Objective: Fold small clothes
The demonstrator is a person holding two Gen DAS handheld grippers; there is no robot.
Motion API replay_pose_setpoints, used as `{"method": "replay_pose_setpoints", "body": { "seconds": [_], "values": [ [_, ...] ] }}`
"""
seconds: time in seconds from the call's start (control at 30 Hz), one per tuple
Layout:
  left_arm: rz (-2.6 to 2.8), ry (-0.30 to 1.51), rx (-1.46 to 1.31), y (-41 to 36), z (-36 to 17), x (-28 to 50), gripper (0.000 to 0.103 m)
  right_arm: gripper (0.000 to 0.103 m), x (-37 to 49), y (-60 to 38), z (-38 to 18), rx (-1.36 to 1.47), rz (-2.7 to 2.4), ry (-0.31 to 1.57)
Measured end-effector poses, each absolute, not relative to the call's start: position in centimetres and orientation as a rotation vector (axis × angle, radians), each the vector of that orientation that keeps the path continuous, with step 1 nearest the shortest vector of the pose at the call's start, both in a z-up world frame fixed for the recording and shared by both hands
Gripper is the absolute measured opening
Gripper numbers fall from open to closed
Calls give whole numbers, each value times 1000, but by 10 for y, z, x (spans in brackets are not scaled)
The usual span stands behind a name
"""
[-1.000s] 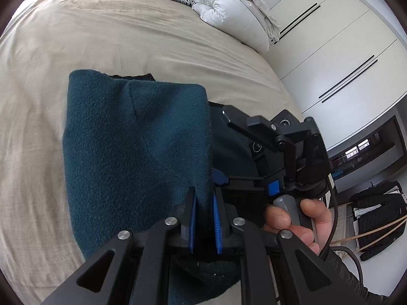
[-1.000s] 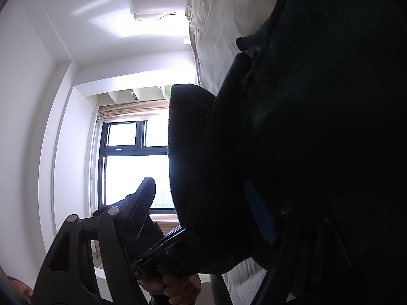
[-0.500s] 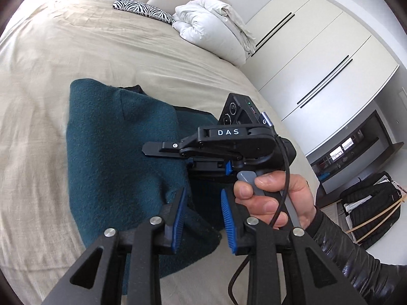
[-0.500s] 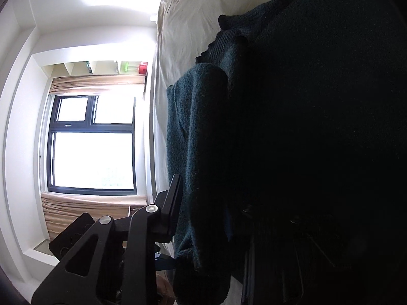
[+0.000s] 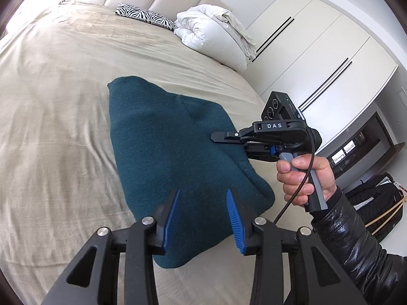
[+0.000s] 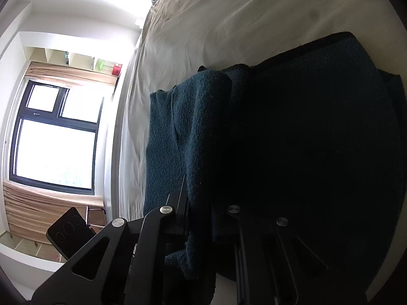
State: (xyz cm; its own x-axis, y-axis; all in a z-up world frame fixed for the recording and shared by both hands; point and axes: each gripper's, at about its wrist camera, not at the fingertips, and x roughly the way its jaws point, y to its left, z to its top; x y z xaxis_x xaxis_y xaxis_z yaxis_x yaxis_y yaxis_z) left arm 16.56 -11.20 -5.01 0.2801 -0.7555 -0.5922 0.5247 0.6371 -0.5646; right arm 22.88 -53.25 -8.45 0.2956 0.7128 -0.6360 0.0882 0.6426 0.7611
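A dark teal knitted garment lies folded on the beige bed. My left gripper is open and empty, hovering over the garment's near end. My right gripper reaches in from the right, turned on its side over the garment's right edge. In the right wrist view the garment fills the frame and a fold of it lies between the right gripper fingers; the fingertips are too dark to make out.
A white rolled duvet and a zebra-print pillow lie at the head of the bed. White wardrobe doors stand to the right. A black bag sits on the floor. A window is beyond the bed's far side.
My left gripper opened, let go of the teal garment and drew back. The garment now lies flat on the bed. My right gripper moved out to the garment's right edge.
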Motion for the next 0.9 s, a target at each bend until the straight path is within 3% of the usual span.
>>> {"method": "replay_pose_setpoints", "body": {
  "seconds": [0.23, 0.33, 0.47, 0.6, 0.77, 0.9],
  "values": [
    [-882, 951, -238, -147, -49, 166, 39, 10, 217, -609, -72, 782, 384, 1198],
    [-877, 952, -213, -163, -50, 169, 46, 10, 209, -649, -85, 834, 315, 1182],
    [-861, 972, -157, -181, -56, 172, 46, 13, 199, -658, -117, 943, 298, 1190],
    [-844, 981, -98, -193, -63, 173, 46, 18, 182, -670, -109, 996, 264, 1148],
    [-833, 993, -79, -198, -73, 176, 48, 43, 142, -648, -101, 987, 302, 1119],
    [-815, 1000, -37, -205, -78, 176, 48, 44, 112, -630, -98, 961, 318, 1148]
  ]
}}
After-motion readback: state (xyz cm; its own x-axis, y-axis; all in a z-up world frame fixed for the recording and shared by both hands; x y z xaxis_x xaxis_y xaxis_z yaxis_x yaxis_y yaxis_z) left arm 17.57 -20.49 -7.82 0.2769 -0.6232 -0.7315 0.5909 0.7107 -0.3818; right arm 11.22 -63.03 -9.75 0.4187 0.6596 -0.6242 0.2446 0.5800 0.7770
